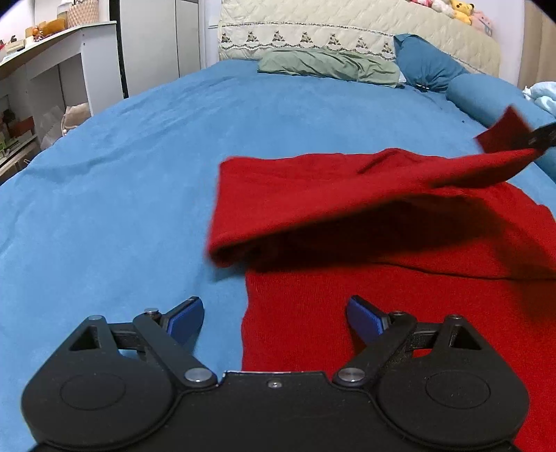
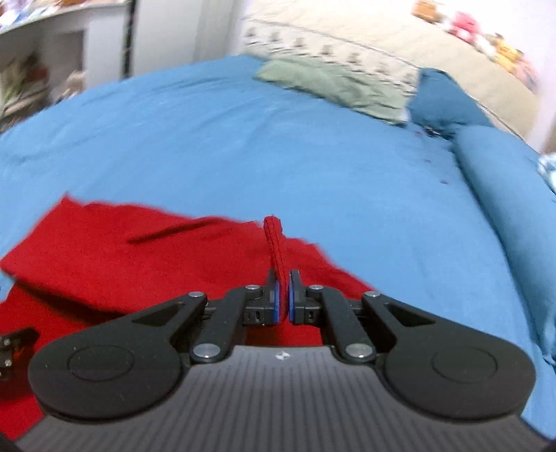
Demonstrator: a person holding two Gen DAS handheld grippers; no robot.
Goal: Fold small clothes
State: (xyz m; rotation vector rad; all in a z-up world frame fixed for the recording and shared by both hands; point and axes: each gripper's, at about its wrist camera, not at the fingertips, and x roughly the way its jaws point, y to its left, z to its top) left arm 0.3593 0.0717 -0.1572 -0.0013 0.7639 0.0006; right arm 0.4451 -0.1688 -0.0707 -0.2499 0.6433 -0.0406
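A red knitted garment (image 1: 347, 215) lies on the blue bedsheet (image 1: 132, 180). My left gripper (image 1: 274, 313) is open and empty, low over the garment's near left edge. My right gripper (image 2: 282, 288) is shut on a fold of the red garment (image 2: 274, 243) and holds that part lifted over the rest of the cloth (image 2: 114, 257). In the left wrist view the right gripper (image 1: 542, 137) shows at the far right, pulling a raised flap of the garment up off the bed.
A green pillow (image 1: 330, 64) and blue cushions (image 1: 427, 62) lie at the head of the bed by a quilted headboard (image 1: 347, 31). A white shelf unit (image 1: 59, 66) stands to the left of the bed. Light blue cloth (image 1: 542, 95) lies at the right edge.
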